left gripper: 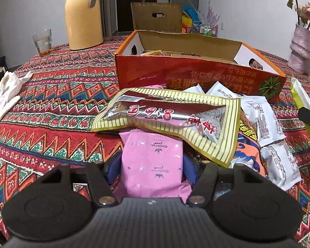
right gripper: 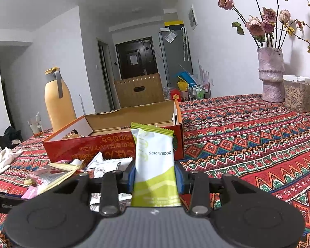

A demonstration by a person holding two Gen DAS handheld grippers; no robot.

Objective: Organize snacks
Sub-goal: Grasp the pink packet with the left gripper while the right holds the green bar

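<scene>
- Snacks lie heaped at the centre of the left wrist view, on a patterned tablecloth (left gripper: 51, 107), just in front of an open red cardboard box (left gripper: 175, 72).
- Left gripper (left gripper: 152, 165) sits at the lower middle of that view; its blue pads (left gripper: 188, 168) stand on either side of a pink packet (left gripper: 153, 161) and appear to touch its edges — the packet looks clamped between them.
- Across the far end of the pink packet lies a silver pouch with a yellow striped border (left gripper: 167, 119), tilted, partly covering it.
- To the right of the pouch sit several white sachets (left gripper: 264, 122) and an orange-and-blue wrapper (left gripper: 248, 150), overlapping one another.
- Right gripper (right gripper: 155, 175) fills the lower middle of the right wrist view, its pads pressed on the sides of a white-and-green packet (right gripper: 155, 159) that stands upright between them, a printed date facing the camera.
- Behind that packet is the same red box, lid flaps up, its inside mostly hidden from here.
- At the left edge of the left view lies a white glove (left gripper: 4, 97); further back stand a yellow flask (left gripper: 83, 18) and a glass (left gripper: 43, 41).
- In the upper right of the right view, a pink vase (right gripper: 271, 74) holds dried roses.
</scene>
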